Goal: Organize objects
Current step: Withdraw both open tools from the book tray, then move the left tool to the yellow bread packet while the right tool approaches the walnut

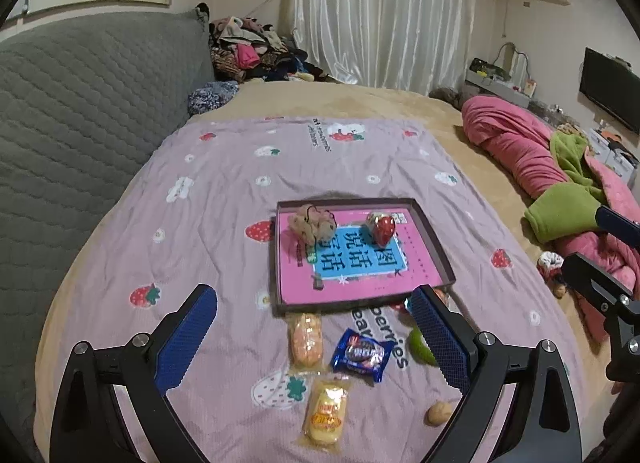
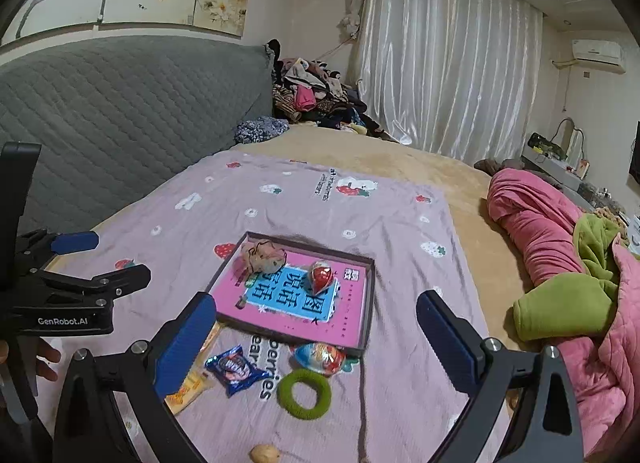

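A dark-rimmed tray (image 1: 440, 259) (image 2: 370, 295) with a pink and blue bottom lies on the pink strawberry sheet. In it are a brown scrunchie (image 1: 310, 225) (image 2: 262, 255) and a red egg-shaped toy (image 1: 382, 227) (image 2: 320, 277). In front of the tray lie an orange snack pack (image 1: 306, 339), a blue snack packet (image 1: 360, 355) (image 2: 234, 369), a yellow cake pack (image 1: 324, 415) (image 2: 188, 389), a green hair ring (image 2: 304, 393) (image 1: 420, 347), a second egg toy (image 2: 320, 357) and a walnut (image 1: 438, 413) (image 2: 264, 454). My left gripper (image 1: 314, 335) is open above the snacks. My right gripper (image 2: 316, 339) is open over the egg toy.
A grey quilted headboard (image 1: 80, 111) stands at the left. A pink and green quilt (image 1: 540, 167) is bunched at the right. A pile of clothes (image 1: 252, 47) lies at the back. Curtains (image 1: 380, 11) hang behind.
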### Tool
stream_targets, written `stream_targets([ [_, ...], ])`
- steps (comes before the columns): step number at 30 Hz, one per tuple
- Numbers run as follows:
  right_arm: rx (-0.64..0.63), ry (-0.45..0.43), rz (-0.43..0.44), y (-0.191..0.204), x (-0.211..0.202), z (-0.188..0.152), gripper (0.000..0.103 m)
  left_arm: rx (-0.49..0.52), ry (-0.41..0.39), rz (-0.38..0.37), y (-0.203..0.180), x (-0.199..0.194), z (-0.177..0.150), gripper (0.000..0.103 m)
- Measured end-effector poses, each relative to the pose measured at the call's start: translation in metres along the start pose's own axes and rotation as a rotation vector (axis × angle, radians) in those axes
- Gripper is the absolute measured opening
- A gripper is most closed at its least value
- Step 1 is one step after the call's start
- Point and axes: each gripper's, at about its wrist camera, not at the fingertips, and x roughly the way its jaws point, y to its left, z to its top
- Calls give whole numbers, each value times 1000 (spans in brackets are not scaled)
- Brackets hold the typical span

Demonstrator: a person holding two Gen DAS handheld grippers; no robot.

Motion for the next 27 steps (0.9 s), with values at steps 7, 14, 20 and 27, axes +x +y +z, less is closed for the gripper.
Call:
stream_targets([
  [7, -3, 15, -2, 3, -7, -20, 101, 1, 28, -3, -1, 1, -26, 98],
  [14, 0, 21, -4, 4, -14, -35, 101, 2, 53, 5, 0, 2, -46, 98],
  [20, 0, 30, -1, 7, -17, -44, 101, 4, 61, 8, 0, -1, -62, 98],
  [27, -2, 46, 2, 12, -19, -59, 101, 4, 70, -12, -2, -5, -78, 98],
])
